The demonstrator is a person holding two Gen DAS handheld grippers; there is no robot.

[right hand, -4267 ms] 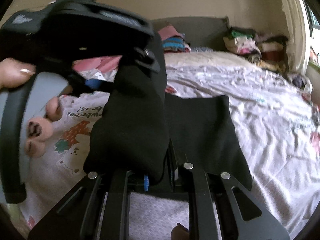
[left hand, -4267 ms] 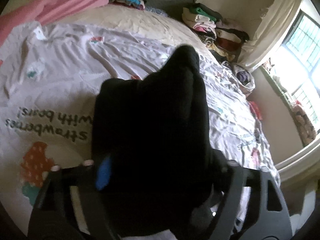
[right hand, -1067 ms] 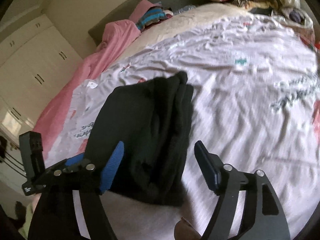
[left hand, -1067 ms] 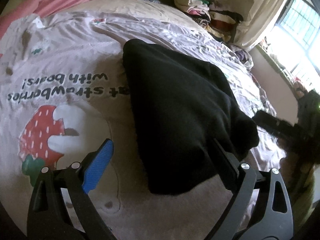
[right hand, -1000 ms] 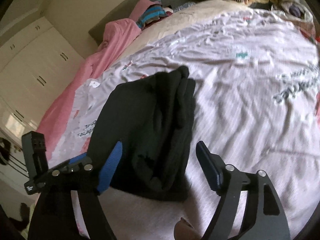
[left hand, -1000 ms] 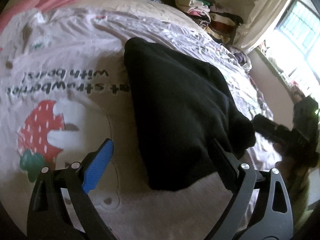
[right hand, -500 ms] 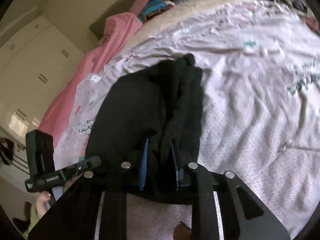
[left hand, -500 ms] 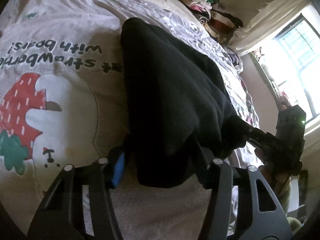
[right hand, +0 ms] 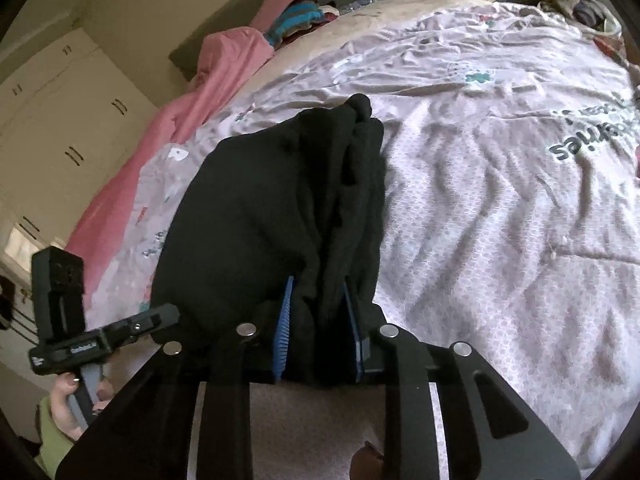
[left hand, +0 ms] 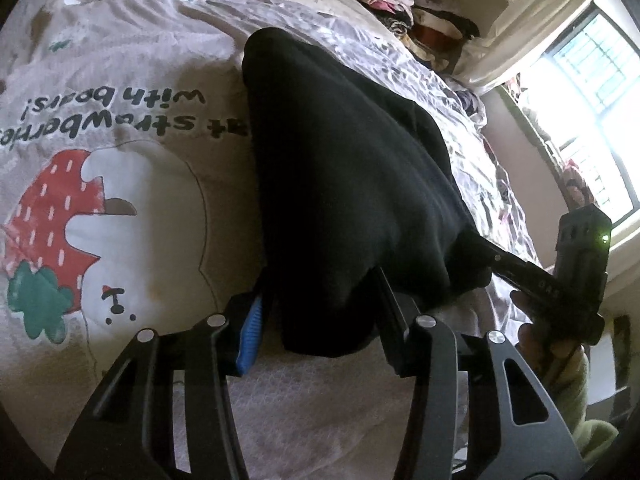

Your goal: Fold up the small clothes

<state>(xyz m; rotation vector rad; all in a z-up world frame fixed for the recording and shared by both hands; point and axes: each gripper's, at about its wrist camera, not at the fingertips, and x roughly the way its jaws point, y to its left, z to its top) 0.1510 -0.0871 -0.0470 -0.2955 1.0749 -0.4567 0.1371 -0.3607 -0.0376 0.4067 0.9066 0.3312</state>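
Note:
A folded black garment (left hand: 340,180) lies on the printed bedsheet (left hand: 120,208). My left gripper (left hand: 320,320) clamps one near corner of it, the blue pad (left hand: 250,332) against the cloth, and its jaws are still closing. In the right wrist view the same black garment (right hand: 260,200) is bunched between the blue pads (right hand: 284,320) of my right gripper (right hand: 318,320), whose jaws are opening a little with the fabric still pinched. Each view shows the other gripper at the garment's edge: the right gripper (left hand: 520,272) and the left gripper (right hand: 120,332), both with tips hidden in the cloth.
A pink blanket (right hand: 224,64) and striped folded clothes (right hand: 296,16) lie at the head of the bed. A pile of clothes (left hand: 400,4) is stacked by the window (left hand: 592,68). White wardrobe doors (right hand: 60,120) stand left of the bed.
Both grippers went from wide open around the garment's near edge to clamped on it. Before that, the garment was lowered from the air onto the sheet.

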